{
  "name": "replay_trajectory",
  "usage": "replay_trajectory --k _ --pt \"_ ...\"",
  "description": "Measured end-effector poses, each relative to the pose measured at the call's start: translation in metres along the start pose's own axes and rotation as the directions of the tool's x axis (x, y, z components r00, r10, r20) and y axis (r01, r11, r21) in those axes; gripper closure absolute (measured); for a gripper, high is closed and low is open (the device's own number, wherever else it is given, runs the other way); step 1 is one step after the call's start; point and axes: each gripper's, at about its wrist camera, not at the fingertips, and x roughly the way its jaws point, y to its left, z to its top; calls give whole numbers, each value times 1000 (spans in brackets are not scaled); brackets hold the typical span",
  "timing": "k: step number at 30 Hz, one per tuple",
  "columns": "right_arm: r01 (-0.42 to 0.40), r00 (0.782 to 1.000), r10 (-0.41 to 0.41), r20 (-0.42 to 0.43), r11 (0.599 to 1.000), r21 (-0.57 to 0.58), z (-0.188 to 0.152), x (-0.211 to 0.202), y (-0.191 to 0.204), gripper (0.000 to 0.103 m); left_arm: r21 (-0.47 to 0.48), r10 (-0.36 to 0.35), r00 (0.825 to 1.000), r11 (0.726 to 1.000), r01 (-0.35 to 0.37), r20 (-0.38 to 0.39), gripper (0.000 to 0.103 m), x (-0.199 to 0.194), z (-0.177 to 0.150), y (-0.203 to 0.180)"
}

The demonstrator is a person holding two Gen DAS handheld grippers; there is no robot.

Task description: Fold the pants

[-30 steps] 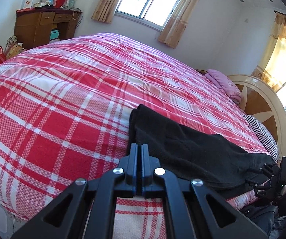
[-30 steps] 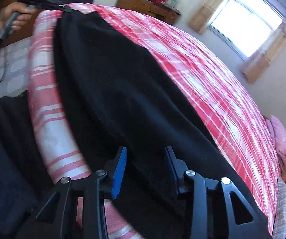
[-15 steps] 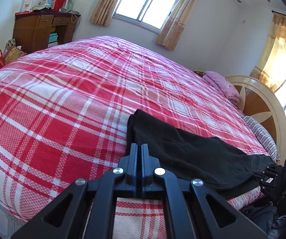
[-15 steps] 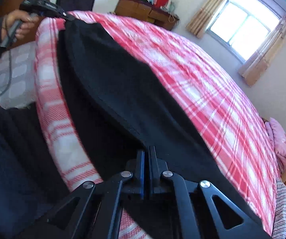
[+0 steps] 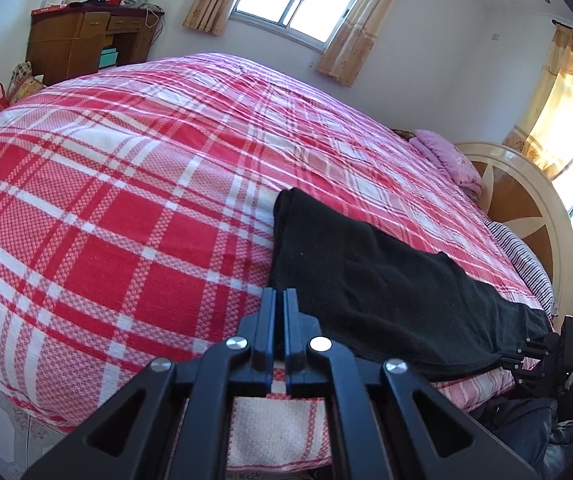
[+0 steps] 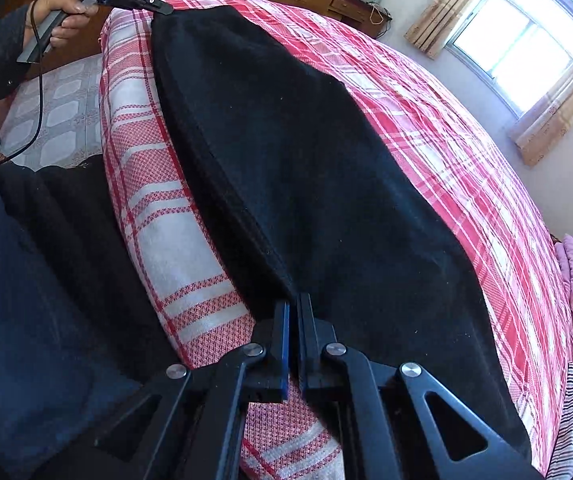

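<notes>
Both jaws apparently pinch the pants (image 6: 306, 168) along the bed's (image 5: 106, 200) edge.

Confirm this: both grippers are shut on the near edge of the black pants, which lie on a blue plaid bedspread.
Wrong colour. The left gripper and right gripper are shut on the black pants, but the left wrist view shows the bedspread is red-and-white plaid.

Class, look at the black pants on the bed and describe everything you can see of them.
The black pants are dark, soft, fleece-like cloth, laid in one long strip near the edge of the red plaid bedspread. A stitched seam runs along the side facing the person. The left gripper is shut on one end, the right gripper shut on the other, so the cloth stretches between them. The far long edge rests on the bedspread.
</notes>
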Motion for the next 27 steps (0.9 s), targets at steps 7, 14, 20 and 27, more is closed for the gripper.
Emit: replay_trajectory --k 7,14,20,27 --pt "43 999 -43 9 998 44 -16 -15 -10 56 -34 107 988 994 -104 108 98 -34 13 8" --pt "76 995 -88 38 967 242 -55 -54 -51 54 117 121 982 983 -139 148 98 -39 27 -44" --pt "257 961 -275 -32 847 466 -127 -109 -120 54 386 -52 999 921 52 -12 92 12 10 -160" --pt "422 854 -488 -182 444 790 -227 -173 -229 54 471 -178 959 842 264 -219 92 84 -23 -259"
